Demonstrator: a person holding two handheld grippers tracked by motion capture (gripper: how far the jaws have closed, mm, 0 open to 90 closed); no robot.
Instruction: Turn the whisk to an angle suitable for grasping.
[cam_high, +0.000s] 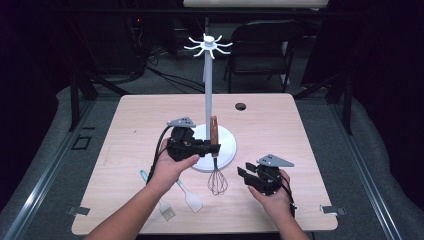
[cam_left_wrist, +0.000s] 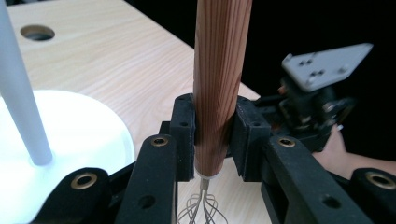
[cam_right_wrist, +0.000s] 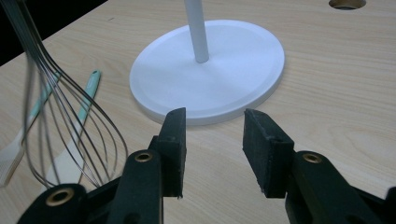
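Note:
A whisk (cam_high: 216, 160) with a brown wooden handle (cam_left_wrist: 219, 79) and a wire head (cam_right_wrist: 70, 135) hangs upright above the table, handle up. My left gripper (cam_high: 214, 148) is shut on the lower part of that handle, both pads (cam_left_wrist: 183, 135) pressing its sides. Just behind it rises a white utensil stand (cam_high: 208, 85) with a round base (cam_right_wrist: 210, 70) and hooks at its top. My right gripper (cam_high: 246, 174) stands open to the right of the whisk, low over the table, nothing between its fingers (cam_right_wrist: 173, 144).
Two teal-handled utensils, a spatula (cam_high: 189, 196) and a brush (cam_high: 161, 202), lie near the table's front edge left of the whisk. A cable hole (cam_high: 241, 106) sits in the far part of the tabletop. A dark chair (cam_high: 262, 47) stands behind the table.

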